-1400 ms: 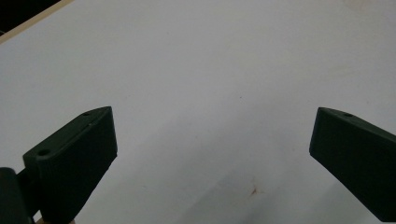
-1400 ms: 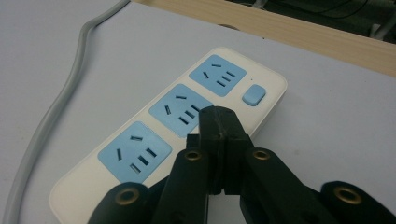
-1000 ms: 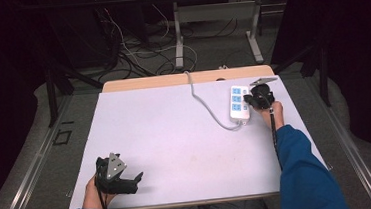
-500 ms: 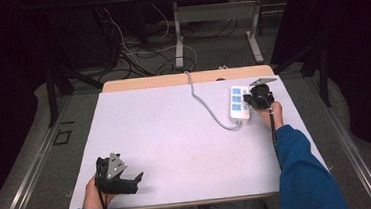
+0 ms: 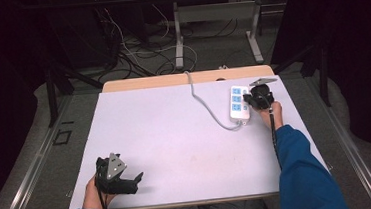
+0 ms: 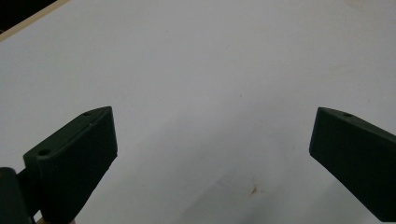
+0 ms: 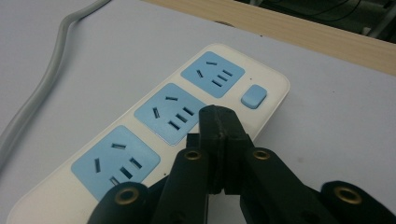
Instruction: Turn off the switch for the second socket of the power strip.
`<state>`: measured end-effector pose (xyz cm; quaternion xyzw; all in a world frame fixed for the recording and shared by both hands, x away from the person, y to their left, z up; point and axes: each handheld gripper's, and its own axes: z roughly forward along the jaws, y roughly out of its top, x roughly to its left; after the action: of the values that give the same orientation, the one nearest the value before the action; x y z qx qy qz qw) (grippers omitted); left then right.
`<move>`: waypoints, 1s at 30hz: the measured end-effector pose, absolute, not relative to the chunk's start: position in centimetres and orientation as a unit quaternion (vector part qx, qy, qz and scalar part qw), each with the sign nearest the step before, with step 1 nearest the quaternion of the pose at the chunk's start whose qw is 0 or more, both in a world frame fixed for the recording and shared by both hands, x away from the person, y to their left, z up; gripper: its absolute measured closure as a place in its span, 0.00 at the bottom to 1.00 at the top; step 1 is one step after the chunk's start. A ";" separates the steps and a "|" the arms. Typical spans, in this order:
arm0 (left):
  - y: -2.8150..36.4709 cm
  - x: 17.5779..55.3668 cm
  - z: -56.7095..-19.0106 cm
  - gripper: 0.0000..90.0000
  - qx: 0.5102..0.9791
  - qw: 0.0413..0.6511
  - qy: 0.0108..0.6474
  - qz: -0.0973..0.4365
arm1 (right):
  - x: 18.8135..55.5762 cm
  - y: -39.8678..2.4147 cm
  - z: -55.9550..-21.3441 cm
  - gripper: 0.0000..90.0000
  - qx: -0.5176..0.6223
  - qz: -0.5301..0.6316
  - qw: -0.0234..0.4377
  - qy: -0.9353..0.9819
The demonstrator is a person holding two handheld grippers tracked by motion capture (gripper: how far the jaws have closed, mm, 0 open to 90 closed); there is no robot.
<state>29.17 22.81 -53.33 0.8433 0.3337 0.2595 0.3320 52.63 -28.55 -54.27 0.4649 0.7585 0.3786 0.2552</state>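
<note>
A white power strip (image 5: 239, 102) with three blue sockets and a blue switch (image 7: 253, 96) lies at the table's far right; its grey cable (image 5: 208, 104) runs toward the far edge. My right gripper (image 5: 248, 99) is shut with nothing between the jaws, its tips (image 7: 219, 122) over the strip's right edge beside the middle socket (image 7: 171, 112), short of the switch. My left gripper (image 5: 138, 179) rests near the front left corner, held in a hand. Its jaws stand wide open over bare white table (image 6: 210, 84).
The white table top (image 5: 175, 130) has a wooden strip along its far edge (image 5: 171, 80). Beyond it on the dark floor are cables and metal table legs (image 5: 178, 35). Blue sleeves (image 5: 304, 170) come in from the bottom.
</note>
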 end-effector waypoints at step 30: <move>22.8 29.1 -53.3 0.01 0.844 0.328 0.331 0.264 | 52.5 -28.1 -54.4 1.00 0.477 0.381 0.245 0.753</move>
<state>29.13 22.79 -53.29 0.8444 0.3311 0.2641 0.3281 52.52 -28.11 -54.37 0.4773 0.7530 0.3809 0.2453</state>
